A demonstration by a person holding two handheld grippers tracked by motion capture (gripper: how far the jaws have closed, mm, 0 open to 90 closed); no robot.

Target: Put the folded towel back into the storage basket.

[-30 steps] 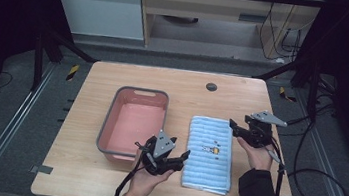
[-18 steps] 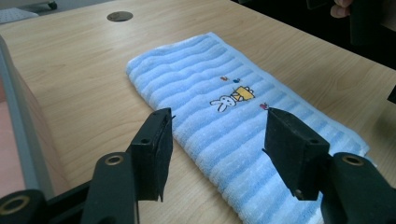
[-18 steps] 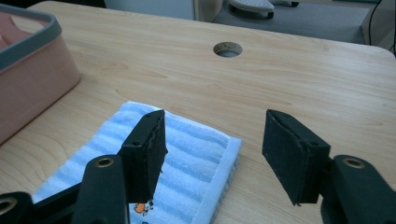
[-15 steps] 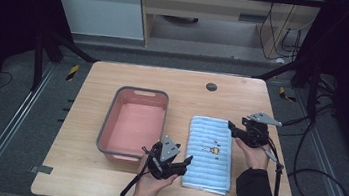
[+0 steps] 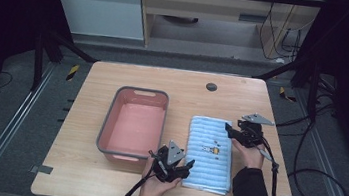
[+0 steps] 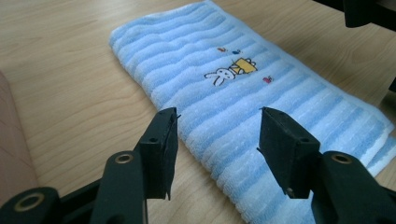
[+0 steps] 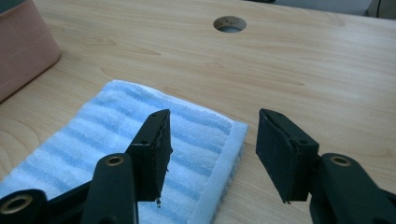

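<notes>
Wooden table [image 5: 78,167]; both grippers low over blue towel [image 5: 208,152], jaws closing, gripping nothing.

Left gripper [image 5: 185,166]: black, two-jaw, hand-held, topped by a grey three-cornered plate. It sits at the lower centre of the high view, jaws pointing right. The left hand [image 5: 155,186] grasps it from below; the forearm enters from the bottom edge. In the left gripper view [image 6: 217,135] the jaws stand apart, having just been closing, pads pressing on nothing.

Right gripper [image 5: 229,130]: same build, jaws pointing left. The right hand [image 5: 250,155] holds it; a dark sleeve covers the forearm. In the right gripper view [image 7: 212,140] the jaws stand apart, likewise just closing.
</notes>
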